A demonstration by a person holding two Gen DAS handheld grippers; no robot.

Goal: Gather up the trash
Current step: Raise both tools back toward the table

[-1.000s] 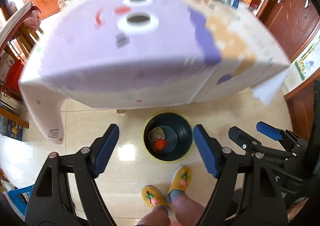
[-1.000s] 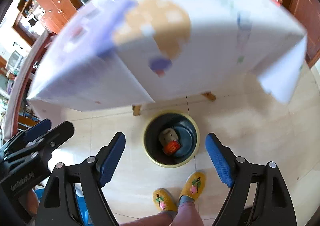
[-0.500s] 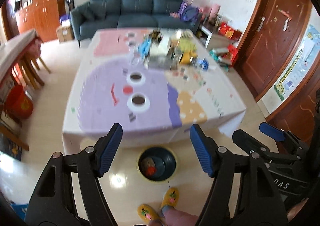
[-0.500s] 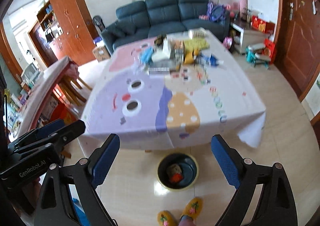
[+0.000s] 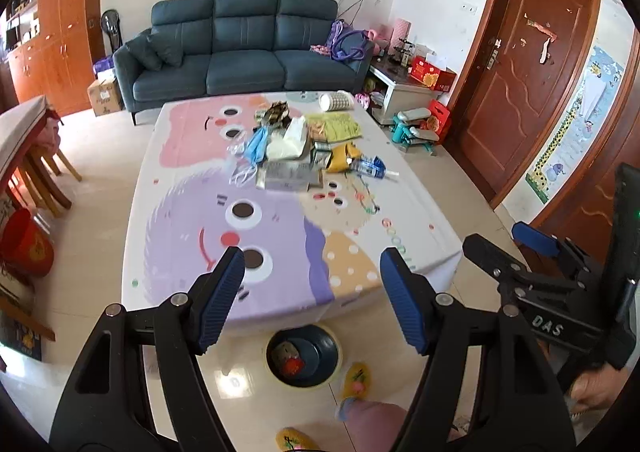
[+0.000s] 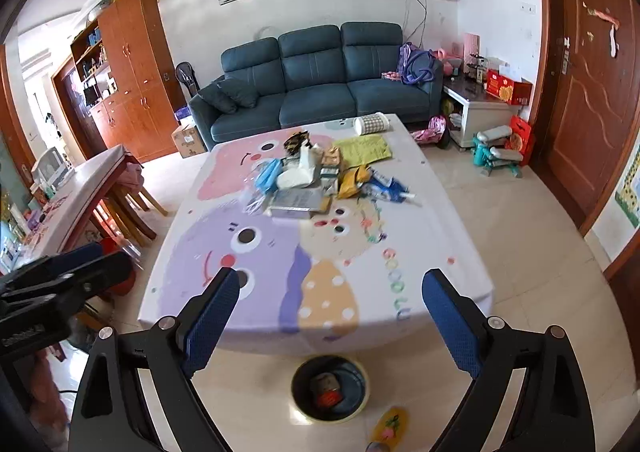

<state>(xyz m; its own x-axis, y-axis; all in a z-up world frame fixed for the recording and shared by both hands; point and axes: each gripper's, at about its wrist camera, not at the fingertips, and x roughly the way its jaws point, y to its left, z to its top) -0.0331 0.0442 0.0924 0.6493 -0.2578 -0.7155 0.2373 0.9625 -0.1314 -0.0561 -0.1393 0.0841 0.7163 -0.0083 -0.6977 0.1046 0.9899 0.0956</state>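
I've swung both views up from the bin [image 5: 304, 356] to the table [image 5: 180, 220] | left gripper [image 5: 312, 296], right gripper [image 6: 332, 320] spread, empty | trash pile [image 5: 296, 148] mid-frame, far side | next pick due

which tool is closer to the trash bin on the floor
Neither clearly. The left tool and right tool both hang open, side by side above the bin, well short of the trash pile.

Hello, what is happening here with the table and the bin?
A person holds the left gripper and the right gripper, both open and empty. A pile of trash lies on the table. The bin on the floor already holds a few items.
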